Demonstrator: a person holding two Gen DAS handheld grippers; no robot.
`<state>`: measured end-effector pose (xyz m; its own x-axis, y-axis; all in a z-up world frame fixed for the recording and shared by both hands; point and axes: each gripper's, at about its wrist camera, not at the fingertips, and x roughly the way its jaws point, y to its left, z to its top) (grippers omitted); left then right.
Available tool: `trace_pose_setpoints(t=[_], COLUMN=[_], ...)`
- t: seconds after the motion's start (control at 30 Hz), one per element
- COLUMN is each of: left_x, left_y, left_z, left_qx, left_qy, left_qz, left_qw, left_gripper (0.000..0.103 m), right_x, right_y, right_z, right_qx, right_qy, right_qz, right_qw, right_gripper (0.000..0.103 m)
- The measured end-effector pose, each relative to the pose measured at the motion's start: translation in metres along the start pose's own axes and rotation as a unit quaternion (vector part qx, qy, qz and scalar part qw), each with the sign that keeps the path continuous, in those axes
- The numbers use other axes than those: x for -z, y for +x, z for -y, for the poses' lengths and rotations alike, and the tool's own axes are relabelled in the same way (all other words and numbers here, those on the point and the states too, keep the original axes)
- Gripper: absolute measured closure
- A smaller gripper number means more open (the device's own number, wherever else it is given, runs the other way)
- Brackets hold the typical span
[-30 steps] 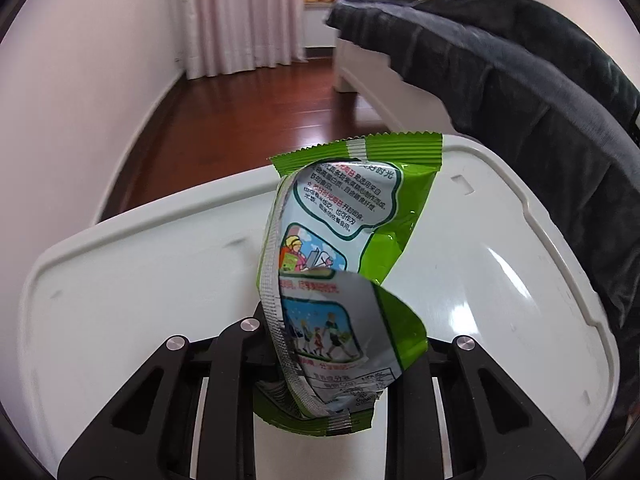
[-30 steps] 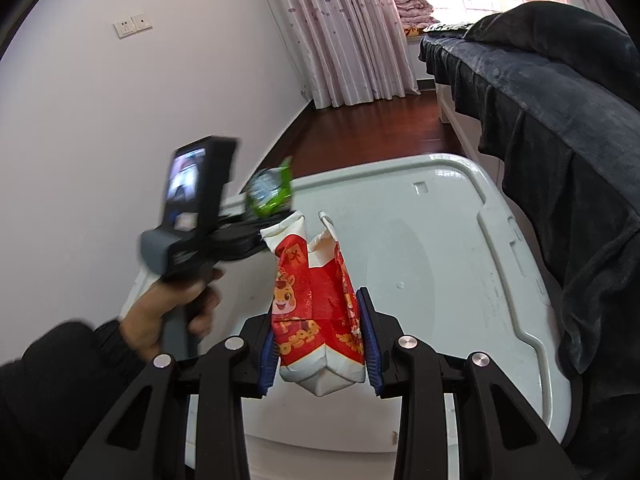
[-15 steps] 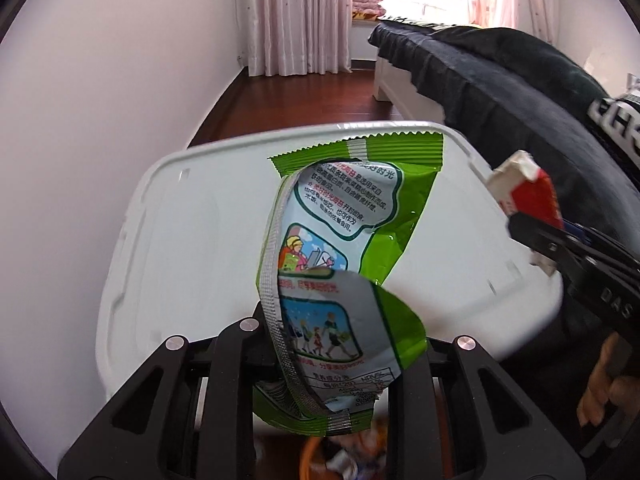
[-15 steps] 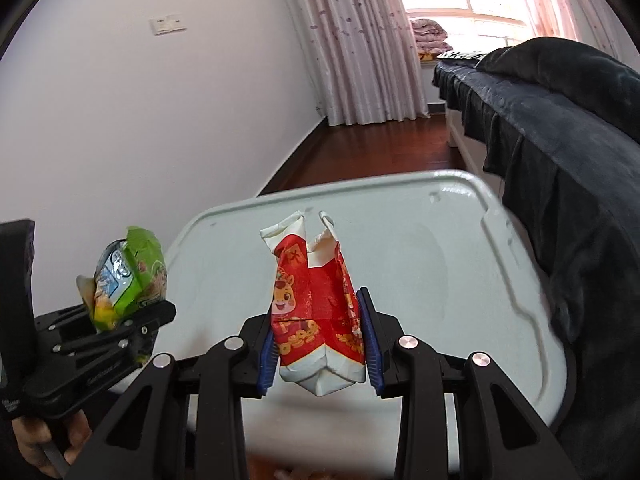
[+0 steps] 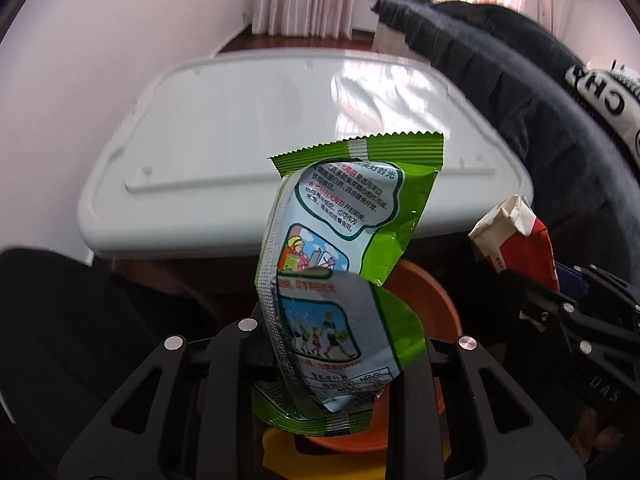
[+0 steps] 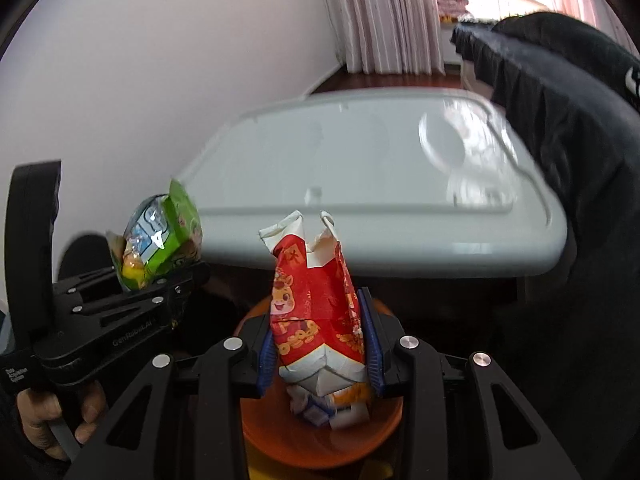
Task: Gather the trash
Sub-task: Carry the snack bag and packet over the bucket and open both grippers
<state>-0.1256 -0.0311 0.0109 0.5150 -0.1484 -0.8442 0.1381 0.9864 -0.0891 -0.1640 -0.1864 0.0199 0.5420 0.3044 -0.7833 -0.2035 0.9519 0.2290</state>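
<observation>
Carrying trash above the orange bin (image 6: pixel 280 436) at six o'clock: left tongs (image 5: pixel 320 360) pinch green wrapper (image 5: pixel 344 264), right tongs (image 6: pixel 320 344) clamp red carton (image 6: pixel 316 304); off-centre release risks spilling.

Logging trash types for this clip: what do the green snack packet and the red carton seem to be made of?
Green snack packet: glossy printed plastic film, judging by its shine and serrated sealed edge. Red carton: probably coated paperboard, with creased folds and a torn white top.

A white table (image 6: pixel 400 168) fills the middle of the frame (bare on top); a dark blanket (image 6: pixel 560 100) hangs at its right.
</observation>
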Motion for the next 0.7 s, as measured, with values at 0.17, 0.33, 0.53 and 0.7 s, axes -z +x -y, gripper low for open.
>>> trace_pose_setpoints(t=[0.17, 0.33, 0.53, 0.7], left_x=[0.015, 0.032, 0.037, 0.038], left_y=[0.028, 0.051, 0.066, 0.075], left_z=[-0.004, -0.007, -0.003, -0.006], left_qx=[0.001, 0.014, 0.014, 0.014], left_qy=[0.004, -0.013, -0.006, -0.017], left_qz=[-0.037, -0.093, -0.124, -0.144], left_qw=[0.9993, 0.9955, 0.9922, 0.9893], left_gripper=[0.079, 0.079, 0.079, 0.078], right_x=[0.010, 0.018, 0.022, 0.024], right_y=[0.026, 0.045, 0.064, 0.072], right_z=[0.000, 0.006, 0.011, 0.009], right_qx=[0.017, 0.017, 0.016, 0.015], right_qy=[0.001, 0.015, 0.029, 0.031], right_qz=[-0.042, -0.077, -0.104, -0.118], right_qw=[0.999, 0.997, 0.994, 0.992], right_gripper=[0.067, 0.067, 0.067, 0.067])
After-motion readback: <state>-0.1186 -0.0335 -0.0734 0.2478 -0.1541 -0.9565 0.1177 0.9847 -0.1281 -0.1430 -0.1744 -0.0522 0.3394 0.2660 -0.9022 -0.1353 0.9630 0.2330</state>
